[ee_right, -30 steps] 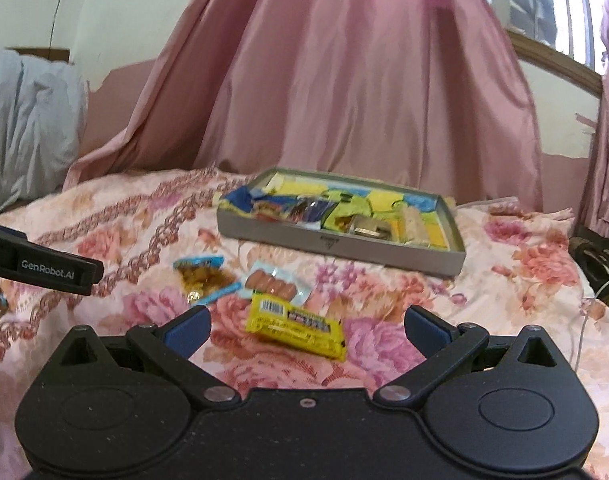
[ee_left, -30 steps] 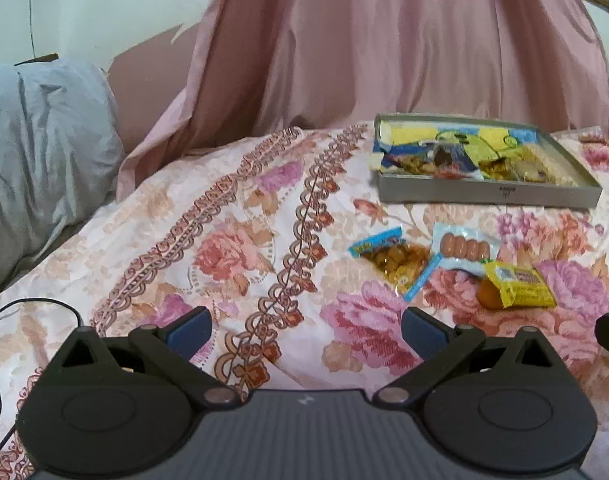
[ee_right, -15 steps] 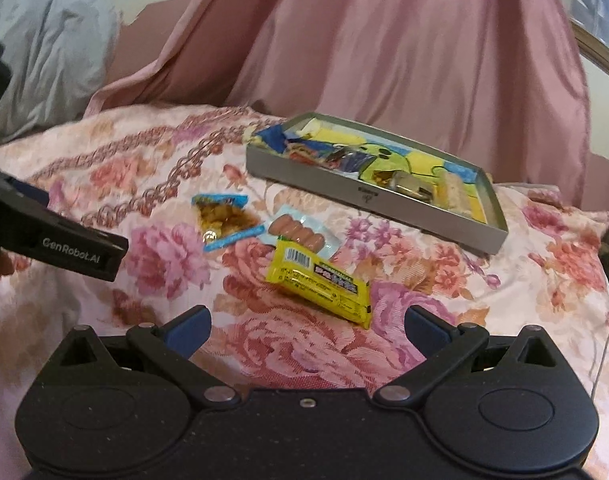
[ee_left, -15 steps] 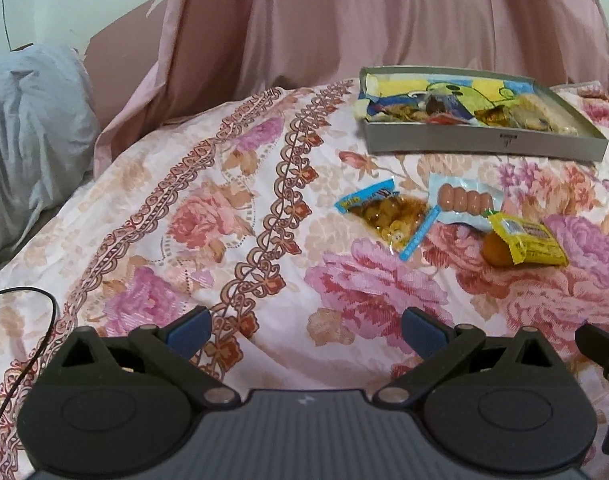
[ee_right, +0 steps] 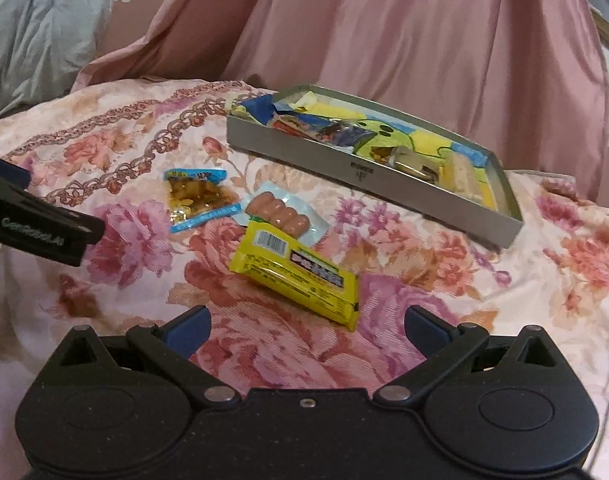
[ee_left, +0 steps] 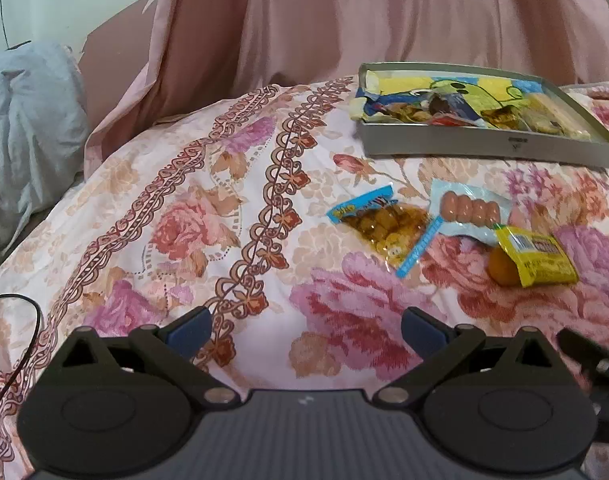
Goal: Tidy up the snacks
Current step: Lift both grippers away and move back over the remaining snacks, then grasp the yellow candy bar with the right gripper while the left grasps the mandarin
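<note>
Both grippers' fingers wide, empty, w/ yellow packet (ee_right: 294,270) near right gripper (ee_right: 306,330).

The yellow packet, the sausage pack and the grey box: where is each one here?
yellow packet (ee_right: 294,274): right wrist view, middle of the wrapper.
sausage pack (ee_right: 278,210): right wrist view, on the sausages.
grey box (ee_right: 344,168): right wrist view, near side wall.

The bedsheet (ee_right: 404,248) is matt woven cloth with a printed flower pattern. The tray (ee_right: 356,168) looks like dull grey metal, smooth-sided. The yellow wrapper (ee_right: 296,276), the sausage pack (ee_right: 282,210) and the blue-edged packet (ee_right: 196,196) are glossy plastic film. The curtain (ee_right: 384,40) is faintly shiny pink cloth.
</note>
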Demonstrator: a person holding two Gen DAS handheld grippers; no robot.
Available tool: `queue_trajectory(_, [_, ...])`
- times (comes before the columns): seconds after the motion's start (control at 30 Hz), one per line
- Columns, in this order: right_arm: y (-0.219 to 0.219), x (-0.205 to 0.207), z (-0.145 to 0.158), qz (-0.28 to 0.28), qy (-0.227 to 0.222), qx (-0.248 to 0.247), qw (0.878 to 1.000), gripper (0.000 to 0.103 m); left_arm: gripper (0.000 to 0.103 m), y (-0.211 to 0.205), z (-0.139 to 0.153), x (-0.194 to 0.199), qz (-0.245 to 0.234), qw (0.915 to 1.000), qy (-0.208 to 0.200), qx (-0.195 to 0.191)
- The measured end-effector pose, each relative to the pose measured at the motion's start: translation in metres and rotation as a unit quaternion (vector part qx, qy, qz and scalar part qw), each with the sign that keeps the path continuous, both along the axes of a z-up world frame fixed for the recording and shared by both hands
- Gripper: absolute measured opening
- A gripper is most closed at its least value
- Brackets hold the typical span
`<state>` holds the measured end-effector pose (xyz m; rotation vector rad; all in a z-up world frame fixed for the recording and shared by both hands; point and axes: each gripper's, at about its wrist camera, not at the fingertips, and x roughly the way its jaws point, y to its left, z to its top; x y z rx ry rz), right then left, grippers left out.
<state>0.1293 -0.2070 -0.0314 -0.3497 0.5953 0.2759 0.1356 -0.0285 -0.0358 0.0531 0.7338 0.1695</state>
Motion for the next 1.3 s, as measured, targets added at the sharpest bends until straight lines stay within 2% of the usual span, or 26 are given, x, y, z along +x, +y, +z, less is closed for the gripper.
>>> queue_trajectory(0.2, [0.021, 0.009, -0.010, 0.019, -0.039, -0.017, 0.999, 0.102, 0.103, 0.009, 0.002, 0.012, 0.022, 0.9997, -0.004, -0.008])
queue_trajectory(0.37, [0.036, 0.024, -0.018, 0.014, -0.076, -0.041, 0.996, 0.102, 0.103, 0.015, 0.002, 0.019, 0.036, 0.9992, -0.007, -0.013])
queue_trajectory(0.6, [0.033, 0.043, -0.024, -0.009, -0.075, -0.047, 0.996, 0.102, 0.103, 0.012, 0.000, 0.023, 0.042, 0.9990, -0.004, -0.016])
queue_trajectory(0.83, [0.004, 0.047, -0.010, -0.068, -0.039, -0.010, 0.997, 0.102, 0.103, -0.004, 0.002, 0.024, 0.027, 0.9994, -0.008, -0.019])
queue_trajectory(1.03, [-0.032, 0.037, 0.003, -0.119, 0.027, 0.008, 0.992, 0.102, 0.103, -0.021, 0.002, 0.022, -0.001, 0.9998, -0.005, -0.017])
queue_trajectory(1.13, [-0.053, 0.032, 0.006, -0.135, 0.079, 0.014, 0.988, 0.102, 0.103, -0.029, -0.001, 0.022, -0.018, 0.9997, -0.002, -0.015])
queue_trajectory(1.2, [-0.065, 0.028, 0.008, -0.140, 0.101, 0.038, 0.984, 0.102, 0.103, -0.033, -0.002, 0.023, -0.029, 0.9995, 0.000, -0.014])
queue_trajectory(1.3, [-0.080, 0.027, 0.014, -0.153, 0.105, 0.087, 0.979, 0.102, 0.103, -0.039, -0.005, 0.025, -0.045, 0.9989, 0.003, -0.015])
